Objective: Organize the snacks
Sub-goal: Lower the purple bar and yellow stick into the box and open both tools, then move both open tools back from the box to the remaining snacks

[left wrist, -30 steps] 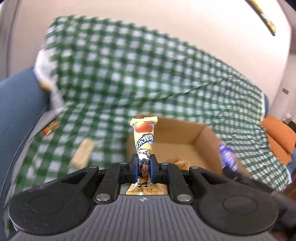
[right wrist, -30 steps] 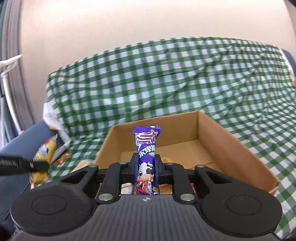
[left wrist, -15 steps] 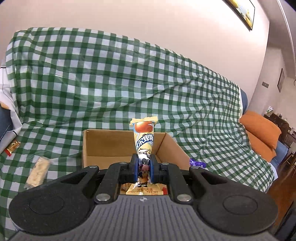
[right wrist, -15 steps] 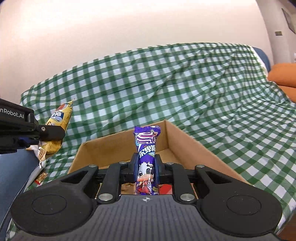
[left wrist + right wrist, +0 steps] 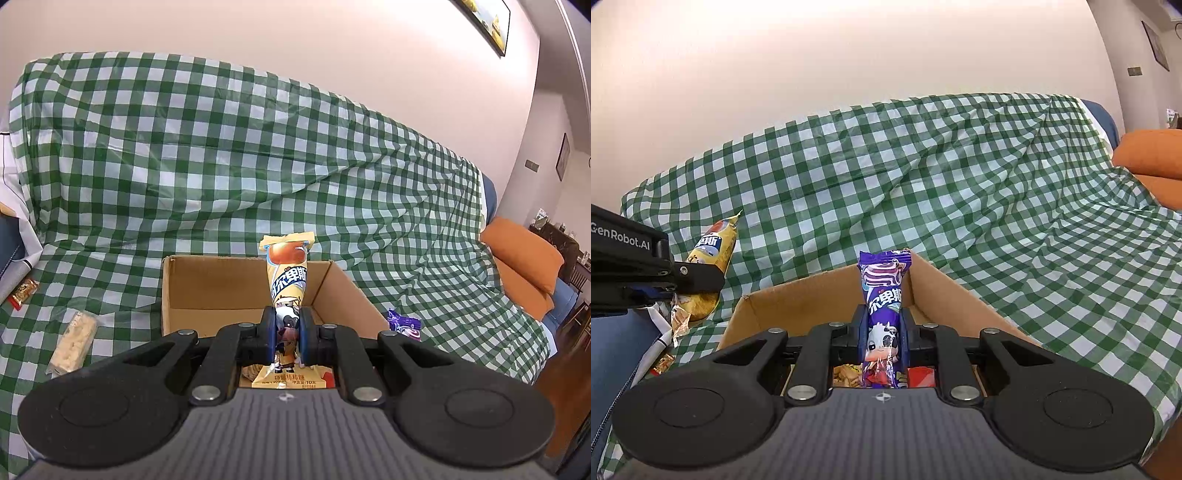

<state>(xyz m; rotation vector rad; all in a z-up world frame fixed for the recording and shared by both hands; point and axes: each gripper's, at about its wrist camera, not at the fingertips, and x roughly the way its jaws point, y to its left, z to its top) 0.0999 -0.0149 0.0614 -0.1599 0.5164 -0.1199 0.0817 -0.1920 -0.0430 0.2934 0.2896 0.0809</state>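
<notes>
Two snack packets stand pinched upright in your grippers above an open cardboard box on a green-and-white checked cloth (image 5: pixel 221 155).

Far left in the left wrist view, a small red-and-gold wrapped sweet (image 5: pixel 24 291) lies on the cloth, and nearer the box a pale crumbly bar in clear wrap (image 5: pixel 72 341) lies flat, well apart from the carton.

Your left gripper (image 5: pixel 288 334) is clamped narrowly on a yellow snack packet (image 5: pixel 288 273) printed with a cartoon cow, its top seal rising in front of the cardboard box (image 5: pixel 207 288). What shows of the back and left walls inside is bare brown card.

Your right gripper (image 5: pixel 882 334) pinches a purple snack packet (image 5: pixel 884 284) of the same brand, upright and centred over the box's near edge. Below its fingers, inside the box, you can make out part of a yellow biscuit-print wrapper (image 5: pixel 846 374) and a red wrapper (image 5: pixel 921 376), both mostly hidden.

Right of the box, in the left wrist view, the top of the purple packet pokes up just beside the carton's right wall. An orange cushion (image 5: pixel 524 254) sits at the far right end of the covered sofa.
</notes>
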